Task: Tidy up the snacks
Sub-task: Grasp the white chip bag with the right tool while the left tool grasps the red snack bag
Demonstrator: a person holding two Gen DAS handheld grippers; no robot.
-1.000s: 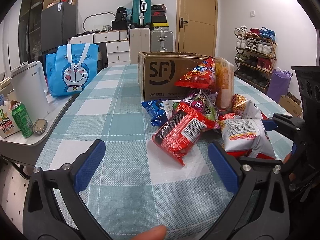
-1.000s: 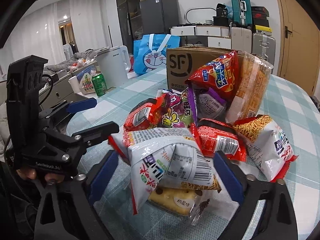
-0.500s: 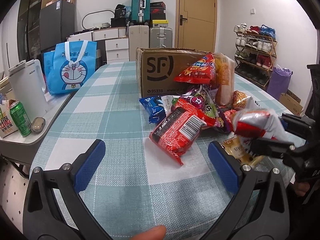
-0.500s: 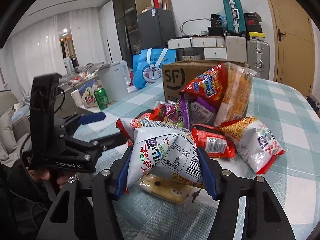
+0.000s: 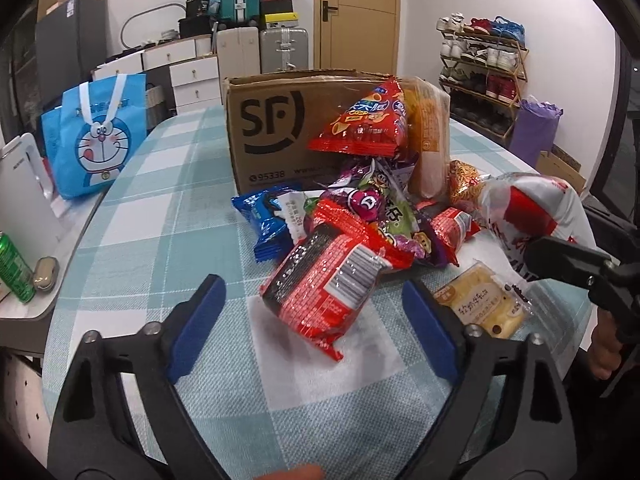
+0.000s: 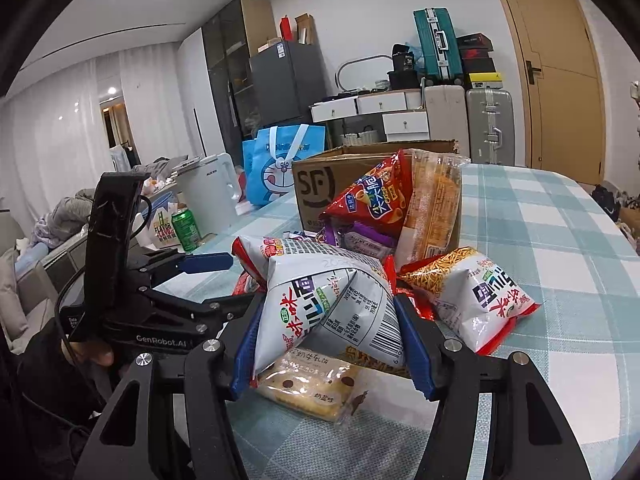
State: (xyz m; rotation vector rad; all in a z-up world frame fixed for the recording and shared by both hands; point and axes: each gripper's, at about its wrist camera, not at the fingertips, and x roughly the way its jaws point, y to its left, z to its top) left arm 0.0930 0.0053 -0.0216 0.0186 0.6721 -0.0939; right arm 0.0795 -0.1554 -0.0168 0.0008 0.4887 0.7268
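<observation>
Right gripper (image 6: 326, 344): 2 pads clamped on white noodle-snack bag (image 6: 320, 304), lifted off table. Left gripper (image 5: 316, 320): jaws just narrowing, part-open, straddling red packet (image 5: 328, 280), not pressing it.

Glossy crinkled plastic snack packets (image 5: 332, 280); matt corrugated cardboard box (image 5: 276, 128); woven checked cloth over desk (image 5: 160, 208).
</observation>
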